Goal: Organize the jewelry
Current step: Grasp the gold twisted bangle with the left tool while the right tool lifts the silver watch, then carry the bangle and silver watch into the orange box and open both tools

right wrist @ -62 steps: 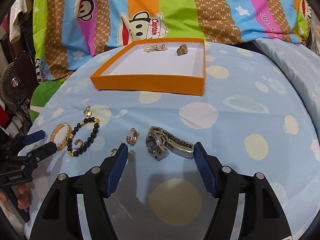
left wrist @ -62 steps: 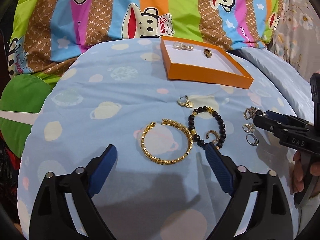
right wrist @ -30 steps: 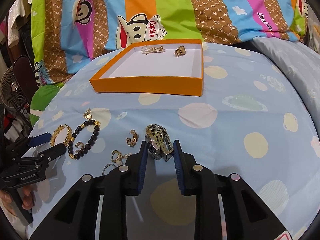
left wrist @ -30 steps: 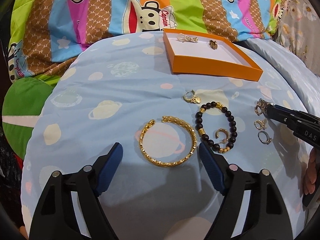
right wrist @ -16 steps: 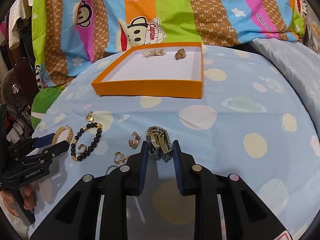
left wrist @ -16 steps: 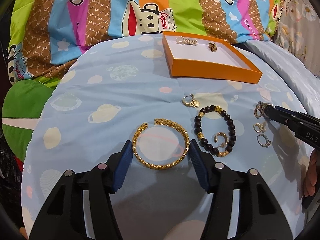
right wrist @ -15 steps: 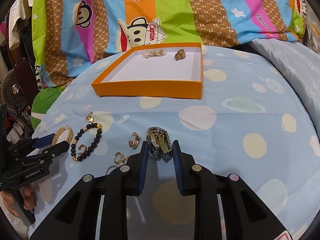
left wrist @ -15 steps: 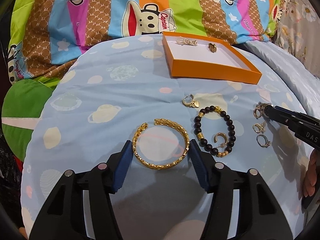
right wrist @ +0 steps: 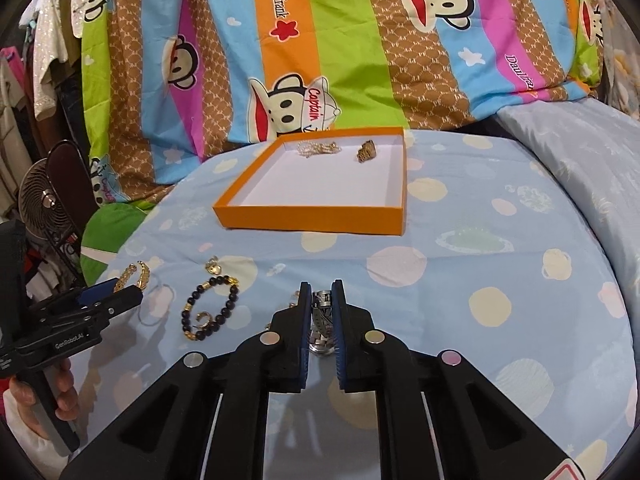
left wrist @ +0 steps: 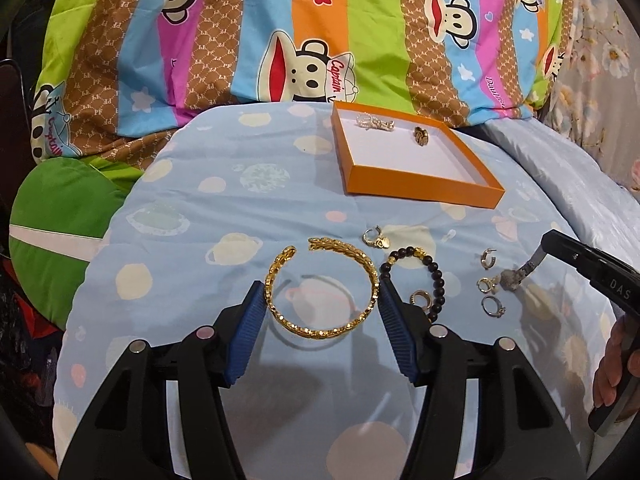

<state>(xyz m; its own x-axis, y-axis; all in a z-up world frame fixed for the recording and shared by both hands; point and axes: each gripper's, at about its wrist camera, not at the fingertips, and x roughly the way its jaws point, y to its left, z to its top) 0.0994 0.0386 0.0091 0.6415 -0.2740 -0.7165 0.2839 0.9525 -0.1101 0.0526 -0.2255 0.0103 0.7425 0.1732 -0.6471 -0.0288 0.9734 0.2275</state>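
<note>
left wrist view: the left gripper (left wrist: 320, 304) sits half open around the gold bangle (left wrist: 322, 286) on the bed (left wrist: 192, 216); the blanket (left wrist: 340, 76) reads "captain".

right wrist view: the right gripper (right wrist: 321, 300) pinches the silver watch (right wrist: 321, 320); the orange box (right wrist: 308, 220) lies beyond.

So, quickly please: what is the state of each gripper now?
Left gripper: open, its fingers on either side of the gold bangle, not clamped.
Right gripper: shut on the silver watch.

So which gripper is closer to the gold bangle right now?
Left. The left gripper straddles the gold bangle, fingers at either side. The right gripper is off beyond the beaded bracelet, gripping the watch.
</note>
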